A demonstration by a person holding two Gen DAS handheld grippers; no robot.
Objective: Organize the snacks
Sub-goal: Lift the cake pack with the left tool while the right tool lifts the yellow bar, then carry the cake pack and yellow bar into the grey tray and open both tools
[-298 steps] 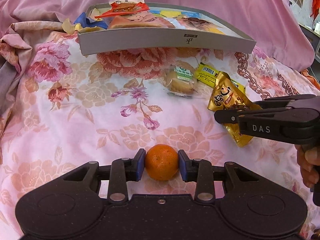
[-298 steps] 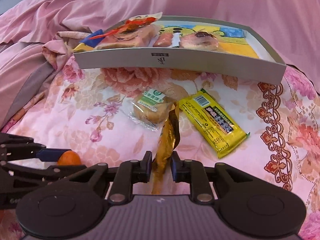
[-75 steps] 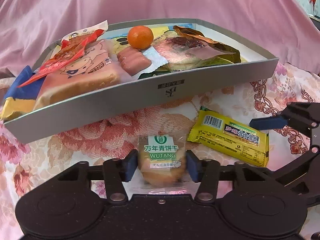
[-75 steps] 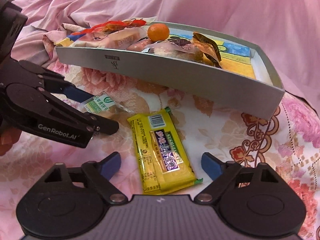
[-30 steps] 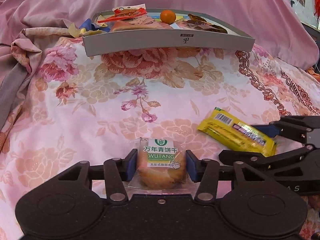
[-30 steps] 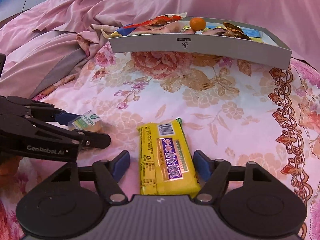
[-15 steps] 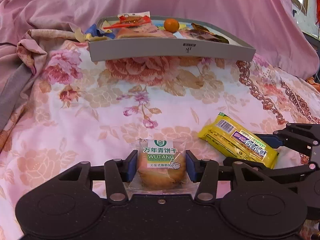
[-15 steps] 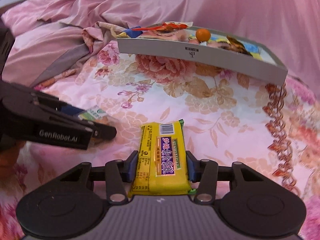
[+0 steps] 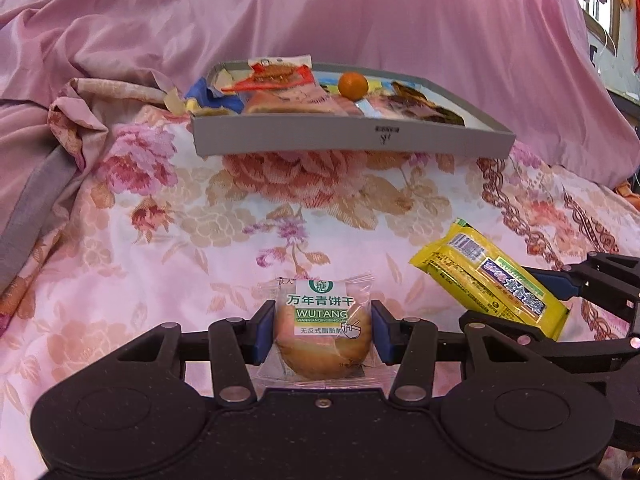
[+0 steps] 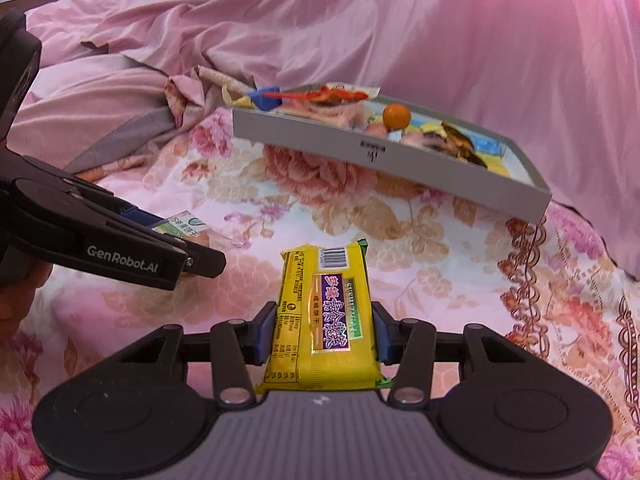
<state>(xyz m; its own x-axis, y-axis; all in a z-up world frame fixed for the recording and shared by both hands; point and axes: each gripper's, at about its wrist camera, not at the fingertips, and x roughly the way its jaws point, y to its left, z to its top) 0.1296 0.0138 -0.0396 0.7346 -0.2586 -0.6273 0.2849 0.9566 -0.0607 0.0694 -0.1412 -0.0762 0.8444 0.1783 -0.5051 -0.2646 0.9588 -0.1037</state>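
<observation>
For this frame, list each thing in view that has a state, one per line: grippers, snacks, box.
left gripper: shut on the biscuit packet
biscuit packet: sealed, held between the pads
right gripper: shut on the yellow cracker pack
yellow cracker pack: sealed, held lengthwise
grey box: open, no lid, partly filled with snacks
orange: whole, resting in the box
red-topped packet: lying in the box, propped against its far-left rim

Two black hand-held grippers with blue pads

Left gripper (image 9: 323, 330): speckled black body, silver screws, white "GenRobot.AI" lettering; right gripper (image 10: 322, 334): ribbed grey centre; skin at left edge.
</observation>
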